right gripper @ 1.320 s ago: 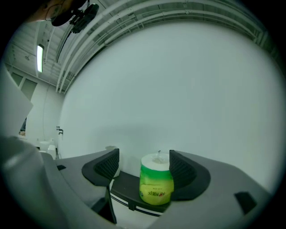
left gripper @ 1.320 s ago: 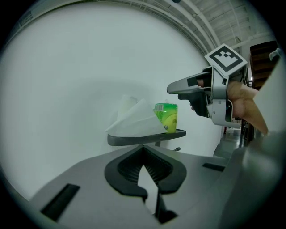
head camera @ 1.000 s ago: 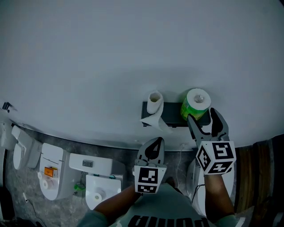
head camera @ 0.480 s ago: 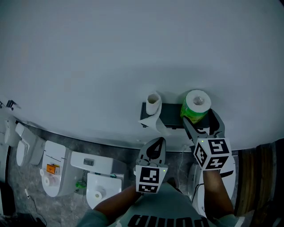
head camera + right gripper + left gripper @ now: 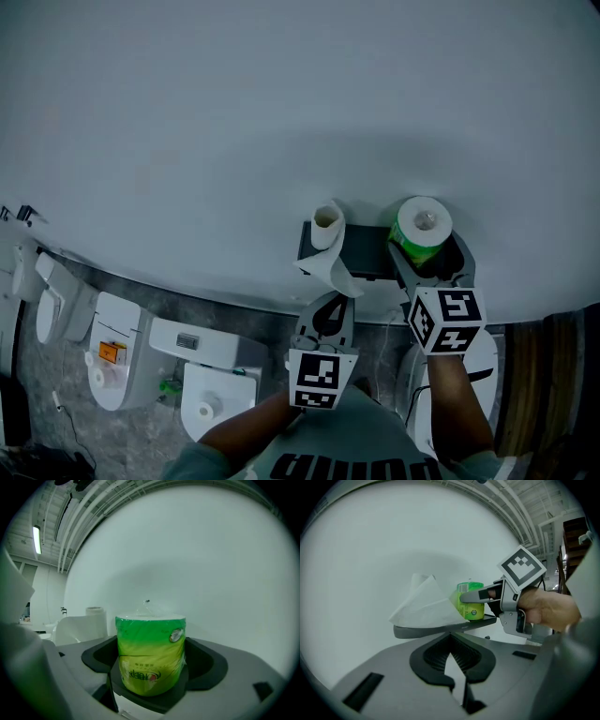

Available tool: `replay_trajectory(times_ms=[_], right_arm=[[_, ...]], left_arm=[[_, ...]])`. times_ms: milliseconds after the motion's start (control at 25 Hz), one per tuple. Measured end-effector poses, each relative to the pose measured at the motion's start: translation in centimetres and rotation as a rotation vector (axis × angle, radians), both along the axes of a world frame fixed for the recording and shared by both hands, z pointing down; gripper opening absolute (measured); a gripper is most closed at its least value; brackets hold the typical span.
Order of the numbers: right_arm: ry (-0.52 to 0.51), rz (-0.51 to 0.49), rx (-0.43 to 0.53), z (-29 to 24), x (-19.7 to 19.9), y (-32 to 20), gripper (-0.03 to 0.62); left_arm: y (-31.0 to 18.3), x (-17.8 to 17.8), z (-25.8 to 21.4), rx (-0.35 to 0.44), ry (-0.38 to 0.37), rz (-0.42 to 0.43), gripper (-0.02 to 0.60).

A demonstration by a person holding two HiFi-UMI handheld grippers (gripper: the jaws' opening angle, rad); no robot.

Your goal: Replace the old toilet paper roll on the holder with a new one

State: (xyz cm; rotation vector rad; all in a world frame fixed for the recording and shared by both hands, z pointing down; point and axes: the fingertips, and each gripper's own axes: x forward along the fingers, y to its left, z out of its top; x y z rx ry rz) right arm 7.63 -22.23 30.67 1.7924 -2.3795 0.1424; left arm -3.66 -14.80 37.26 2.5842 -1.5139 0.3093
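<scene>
A black wall shelf [image 5: 364,249] carries two rolls. The old roll [image 5: 325,223] stands at its left end, a loose sheet hanging over the edge. The new roll [image 5: 423,229], wrapped in green plastic, stands upright at the right end. My right gripper [image 5: 427,257] reaches in level, one jaw on each side of the new roll [image 5: 150,651]; its jaws have just been opening, and dark gaps show between them and the wrapper. My left gripper [image 5: 327,307] hangs below the old roll's sheet [image 5: 425,606], jaws together and empty.
The pale wall rises right behind the shelf. Below on the grey floor stand white toilets and cisterns [image 5: 202,375] at the left, another white fixture [image 5: 487,361] under my right arm, and dark wooden slats [image 5: 548,375] at the far right.
The right gripper has moved toward the wall, and its jaws have gone from below the green roll to either side of it. The left gripper has stayed put.
</scene>
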Motion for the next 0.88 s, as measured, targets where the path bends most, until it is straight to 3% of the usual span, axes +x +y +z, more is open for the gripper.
replay_trajectory(times_ms=[560,880], right_arm=[[0.008,-0.034,0.028,-0.2,-1.1,-1.1,0.442],[-0.095,-0.036,0.052,-1.6,-0.4,-0.1,0.442]], left_arm=[[-1.0,0.5,0.3,-0.010,0.003,0.004,0.006],[-0.5,1.1,0.4,-0.012,0.003,0.020,0.006]])
